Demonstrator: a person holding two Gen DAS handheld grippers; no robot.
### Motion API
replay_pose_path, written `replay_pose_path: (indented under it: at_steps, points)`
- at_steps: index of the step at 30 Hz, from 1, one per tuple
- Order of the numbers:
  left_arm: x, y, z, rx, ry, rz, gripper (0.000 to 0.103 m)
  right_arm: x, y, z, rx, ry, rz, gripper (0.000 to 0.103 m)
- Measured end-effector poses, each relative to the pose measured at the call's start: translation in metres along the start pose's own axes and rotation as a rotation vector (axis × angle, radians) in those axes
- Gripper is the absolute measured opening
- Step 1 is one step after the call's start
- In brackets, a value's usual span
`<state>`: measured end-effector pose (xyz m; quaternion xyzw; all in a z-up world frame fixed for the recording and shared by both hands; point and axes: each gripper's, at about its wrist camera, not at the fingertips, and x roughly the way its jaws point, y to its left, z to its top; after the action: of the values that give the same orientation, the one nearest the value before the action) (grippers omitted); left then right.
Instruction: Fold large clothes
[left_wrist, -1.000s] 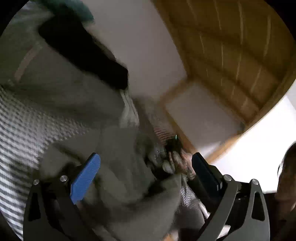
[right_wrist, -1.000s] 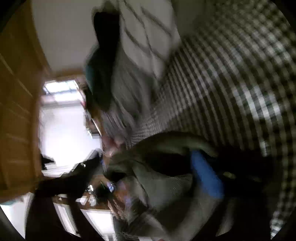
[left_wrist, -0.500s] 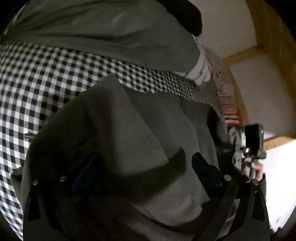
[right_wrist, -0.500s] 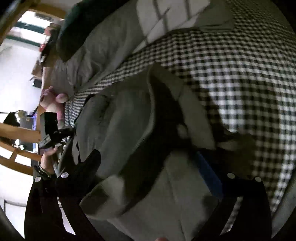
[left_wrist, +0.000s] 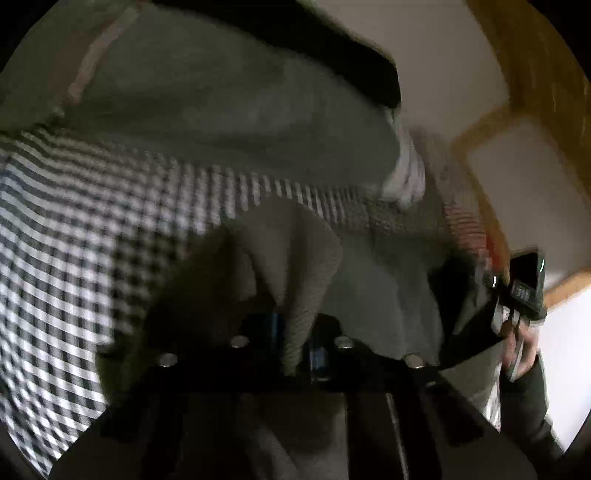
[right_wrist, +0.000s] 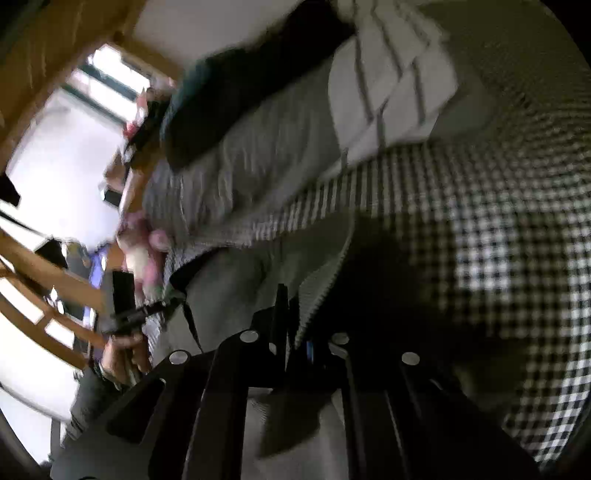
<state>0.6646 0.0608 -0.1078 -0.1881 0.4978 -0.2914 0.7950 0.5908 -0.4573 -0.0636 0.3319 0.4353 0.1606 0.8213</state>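
Observation:
A large grey-green knit garment (left_wrist: 373, 295) lies bunched on a black-and-white checked bedspread (left_wrist: 74, 236). My left gripper (left_wrist: 295, 347) is shut on a ribbed edge of this garment, which runs up between its blue pads. In the right wrist view the same garment (right_wrist: 236, 291) shows, and my right gripper (right_wrist: 297, 343) is shut on its ribbed hem (right_wrist: 325, 280). The other gripper shows at each view's edge, in the left wrist view (left_wrist: 524, 288) and the right wrist view (right_wrist: 125, 314).
A grey duvet (left_wrist: 221, 103) with dark clothing (left_wrist: 351, 62) on top lies at the far side of the bed. A striped white pillow (right_wrist: 391, 92) lies there too. Wooden frames (left_wrist: 517, 74) and a bright window (right_wrist: 107, 85) are beyond the bed.
Both grippers were open over the garment one second and half a second ago. Both have now shut on its ribbed edges, and the views are tilting with motion blur.

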Motion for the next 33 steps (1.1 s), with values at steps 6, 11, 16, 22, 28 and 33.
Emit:
replay_pose_path:
  at_steps: [6,11,16,22,28,33]
  points:
    - [-0.032,0.026,0.021,-0.086,-0.115,-0.020,0.011,-0.008,-0.018,0.022,0.057,-0.087,-0.001,0.008]
    - [-0.057,0.084,0.033,-0.269,-0.260,-0.101,0.010,0.022,-0.057,0.048,0.219,-0.131,-0.068,0.008]
    - [-0.052,0.131,0.031,-0.338,-0.258,-0.085,0.010,0.049,-0.085,0.066,0.255,-0.109,-0.180,0.008]
    - [-0.050,0.130,0.047,-0.250,-0.215,-0.065,0.011,0.062,-0.097,0.077,0.257,-0.077,-0.200,0.008]
    - [-0.060,0.100,0.048,0.129,-0.093,0.076,0.093,0.054,-0.097,0.087,0.167,0.093,-0.151,0.009]
    - [-0.116,0.114,0.029,0.097,-0.191,0.139,0.098,0.021,-0.079,0.075,0.015,0.121,-0.116,0.020]
